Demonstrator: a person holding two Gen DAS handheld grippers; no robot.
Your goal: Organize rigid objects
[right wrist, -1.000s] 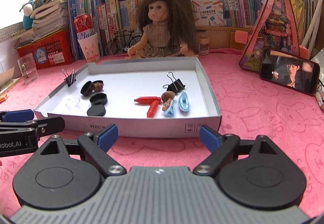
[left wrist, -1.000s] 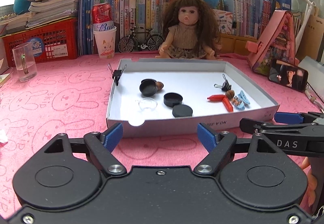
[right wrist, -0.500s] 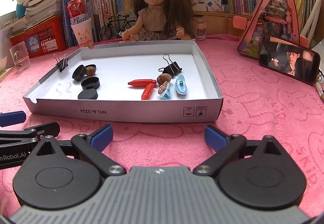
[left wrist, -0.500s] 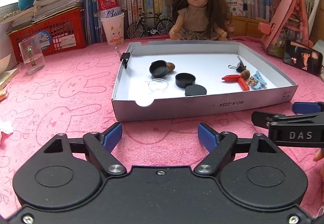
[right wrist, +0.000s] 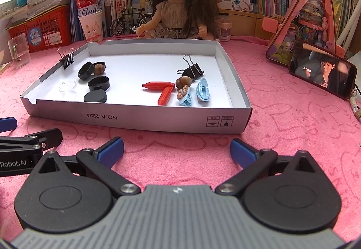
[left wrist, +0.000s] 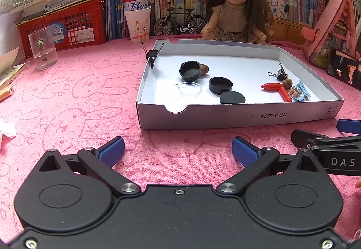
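Note:
A shallow white cardboard tray (left wrist: 237, 113) (right wrist: 158, 120) sits on the pink cloth. Inside lie black round caps (left wrist: 220, 85) (right wrist: 98, 83), a clear disc (left wrist: 190, 89), two red capsule pieces (right wrist: 164, 95) (left wrist: 284, 94), nuts (right wrist: 183, 82), blue clips (right wrist: 204, 91) and a black binder clip (right wrist: 191, 69). Another binder clip (left wrist: 152, 55) grips the tray's left wall. My left gripper (left wrist: 178, 149) is open and empty in front of the tray. My right gripper (right wrist: 177, 149) is open and empty, beside it to the right.
A doll (left wrist: 235, 10) sits behind the tray. A glass mug (left wrist: 44, 48), red basket (left wrist: 63, 23), paper cup with a can (left wrist: 137, 23), toy bicycle (left wrist: 180, 21) and books line the back. A phone (right wrist: 322, 72) leans on a pink case (right wrist: 309, 21) at right.
Both grippers have pulled back from the tray and risen a little, so the tray looks farther away and more of the pink cloth shows before it. Both stay open.

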